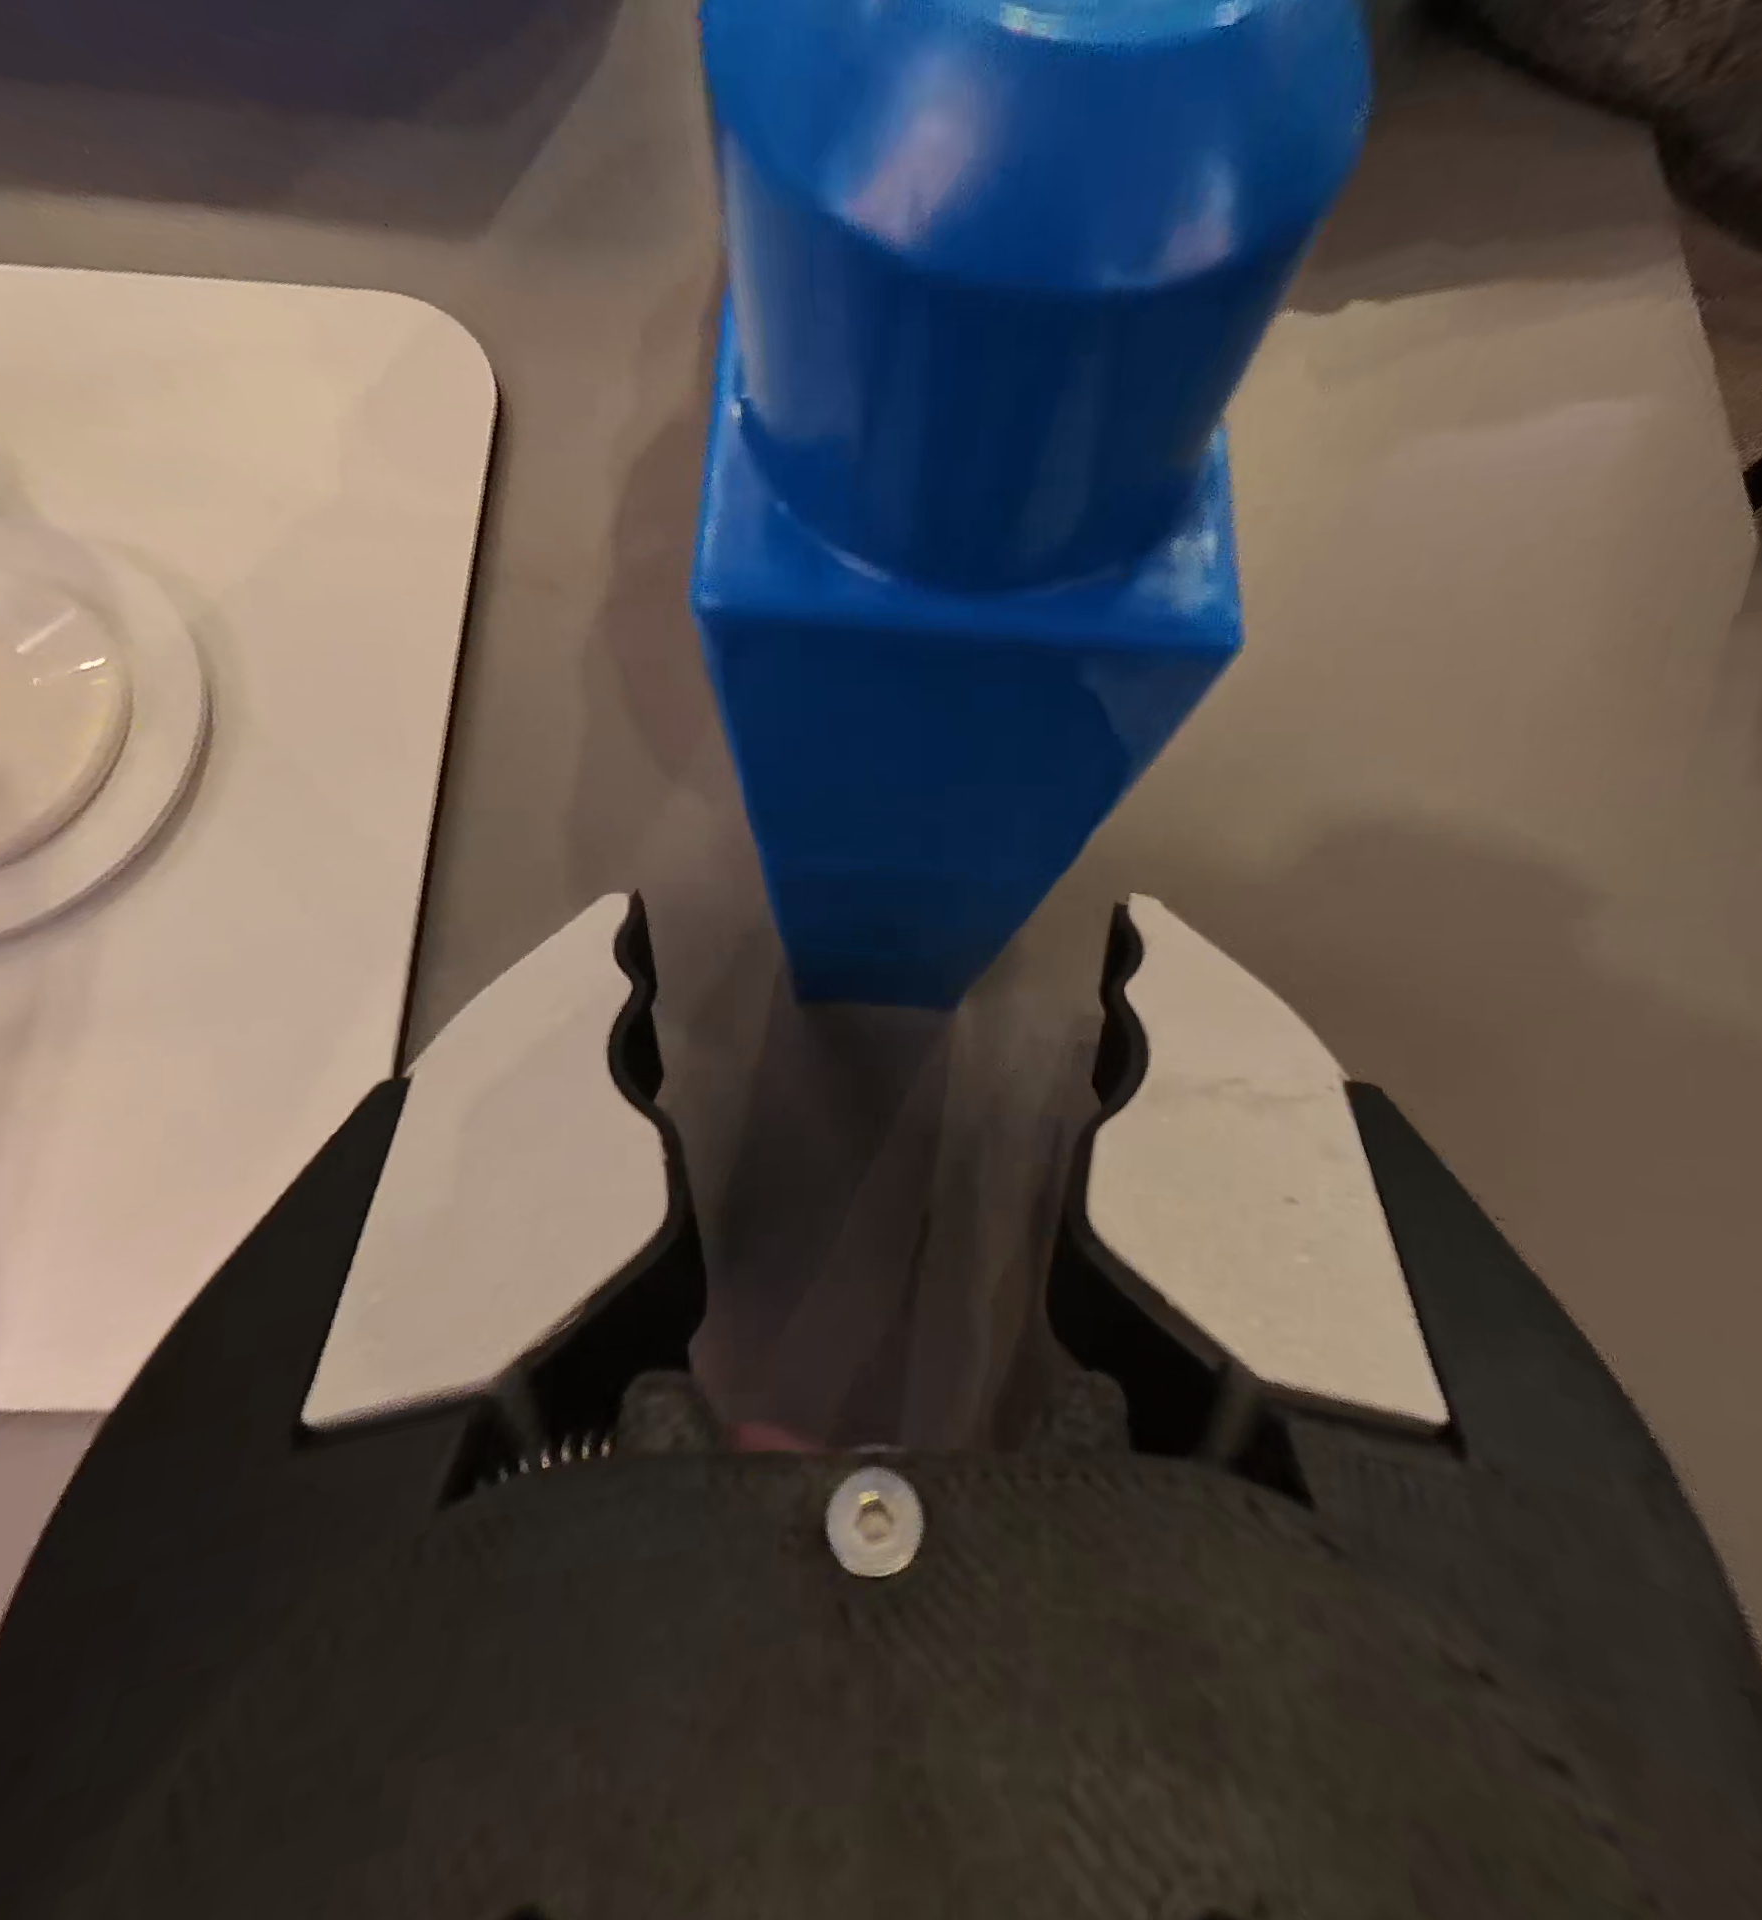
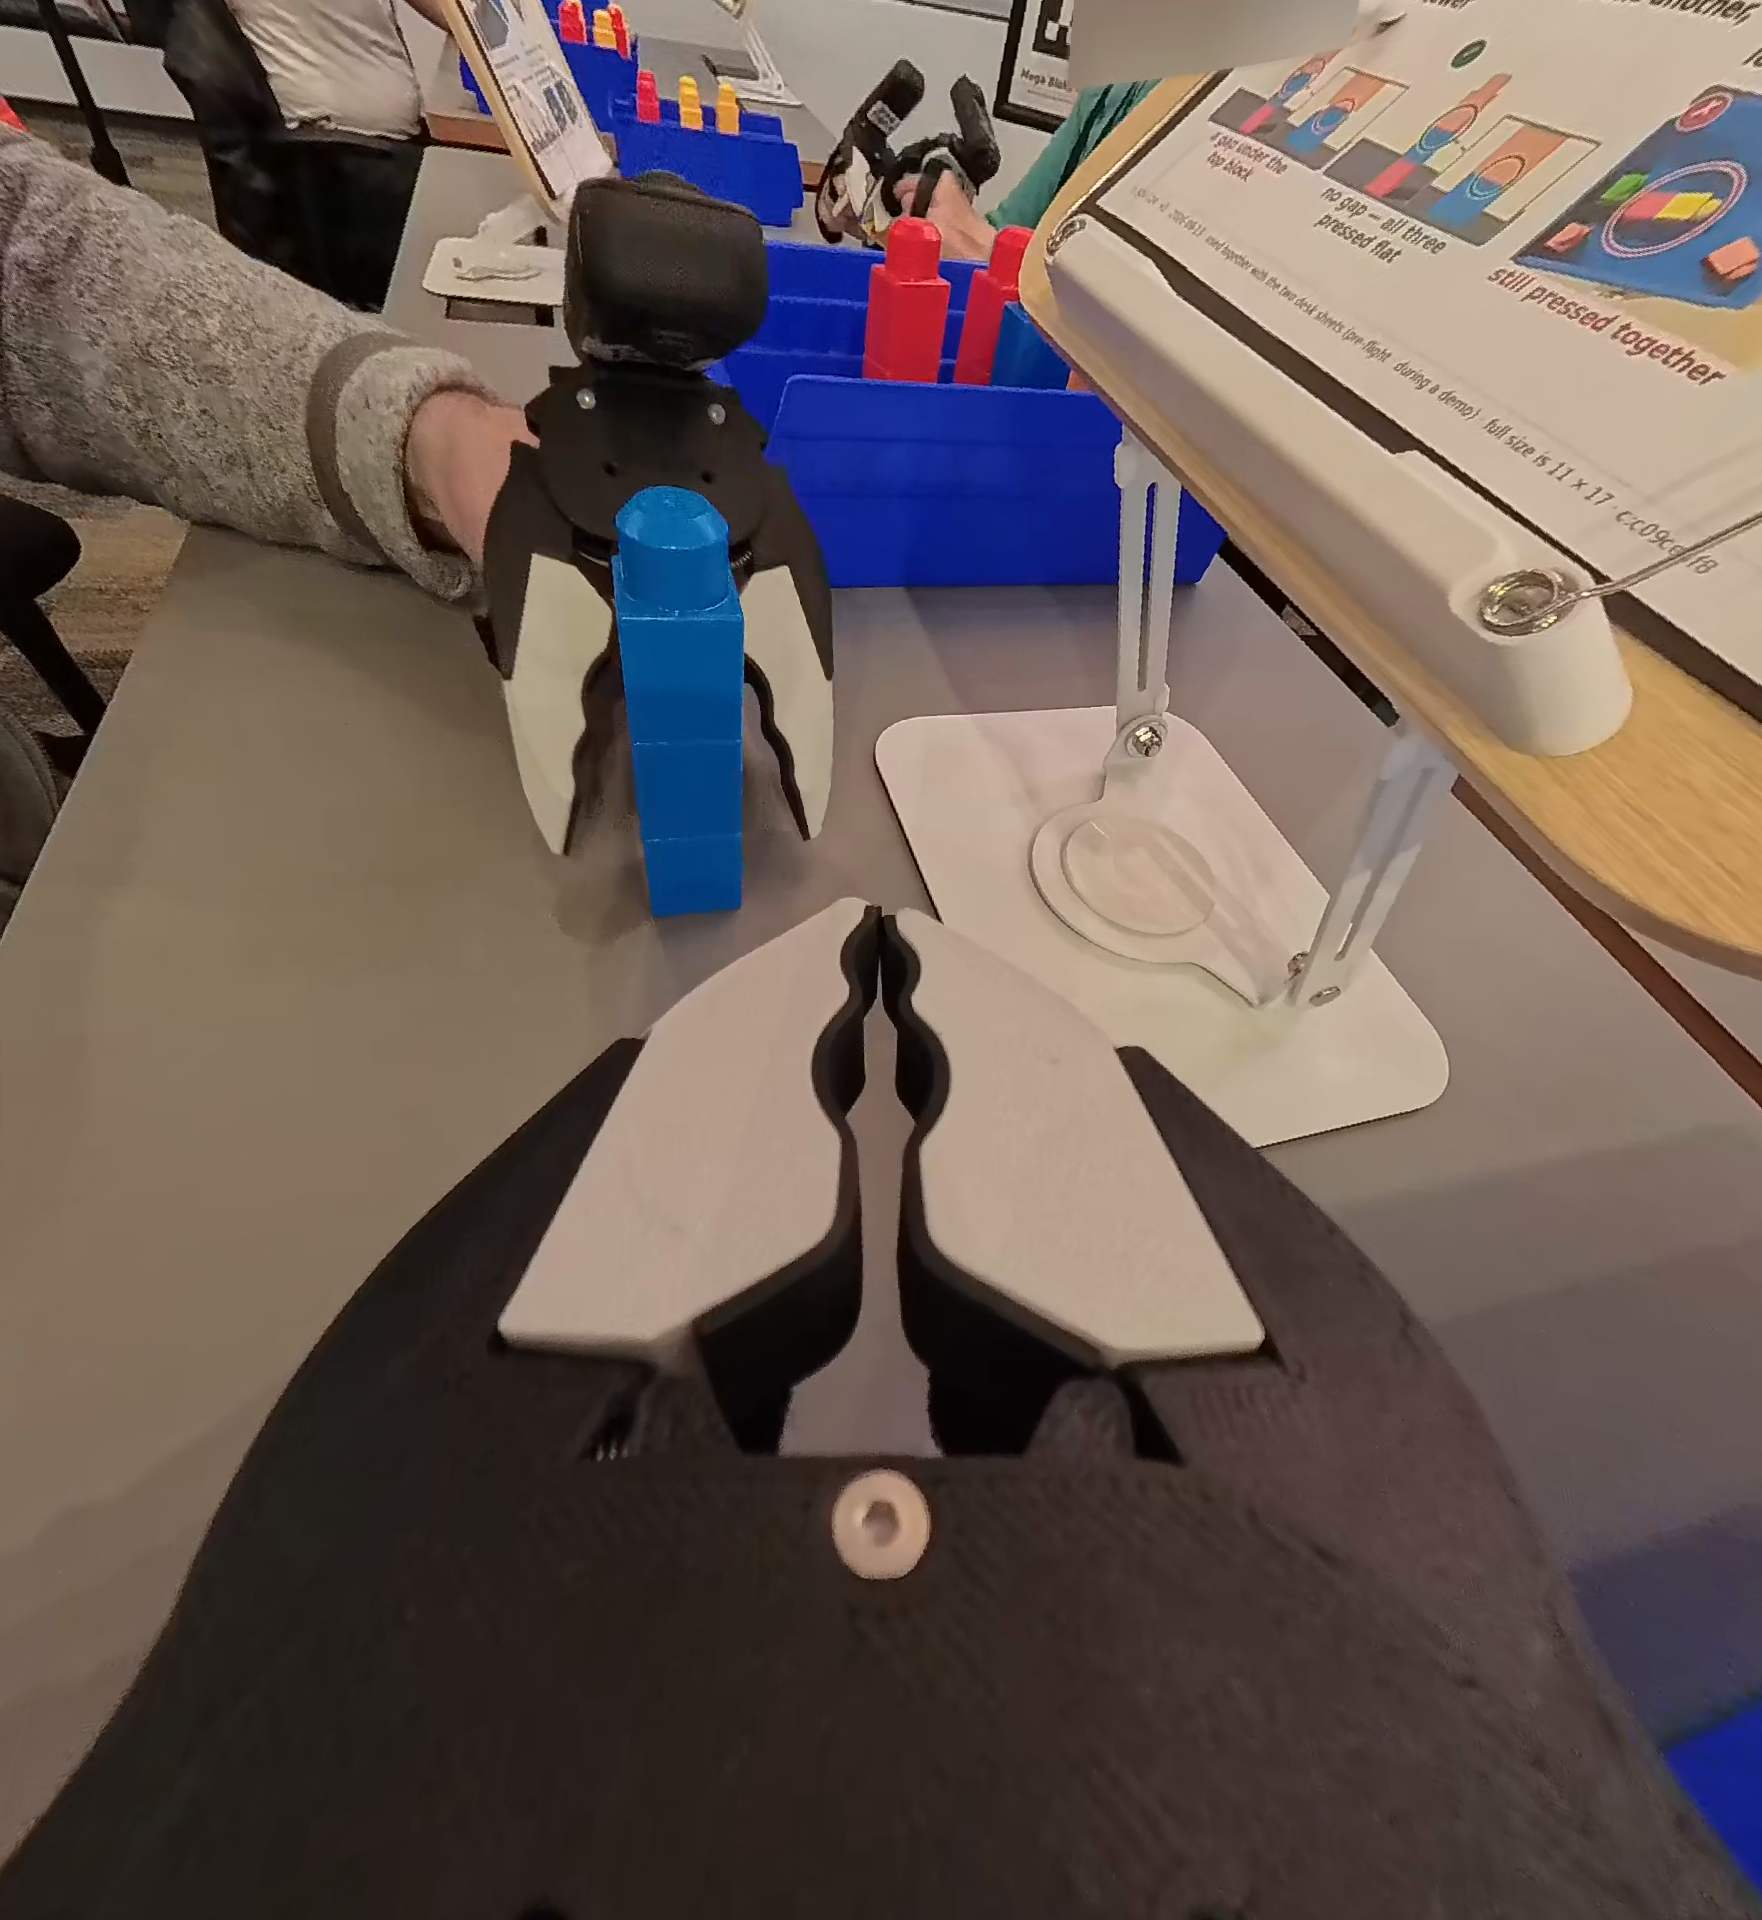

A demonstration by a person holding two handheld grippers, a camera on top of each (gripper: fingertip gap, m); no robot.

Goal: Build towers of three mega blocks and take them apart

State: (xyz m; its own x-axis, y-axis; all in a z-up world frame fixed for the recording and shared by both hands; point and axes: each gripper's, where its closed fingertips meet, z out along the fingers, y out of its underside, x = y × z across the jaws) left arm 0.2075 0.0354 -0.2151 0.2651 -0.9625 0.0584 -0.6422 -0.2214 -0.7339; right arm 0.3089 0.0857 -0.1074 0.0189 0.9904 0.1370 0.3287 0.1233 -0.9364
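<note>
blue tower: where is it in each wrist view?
Left wrist view: blue tower fills top centre, standing ahead of the open left gripper.
Right wrist view: blue tower left of centre, upright on the table, between that gripper's fingers.
Shared landmark: white stand base.

The blue tower [image 2: 685, 717] is smooth plastic with a slight sheen. The left gripper [image 2: 685, 831] and right gripper [image 2: 879, 920] have matt black textured bodies and matt pale finger plates. The table [image 2: 285, 935] is matt grey. The stand base [image 2: 1220, 1049] is smooth white; its uprights [image 2: 1142, 613] look metallic. The board [image 2: 1687, 831] shows wood grain. The sleeve [image 2: 129, 343] is knitted cloth.
</note>
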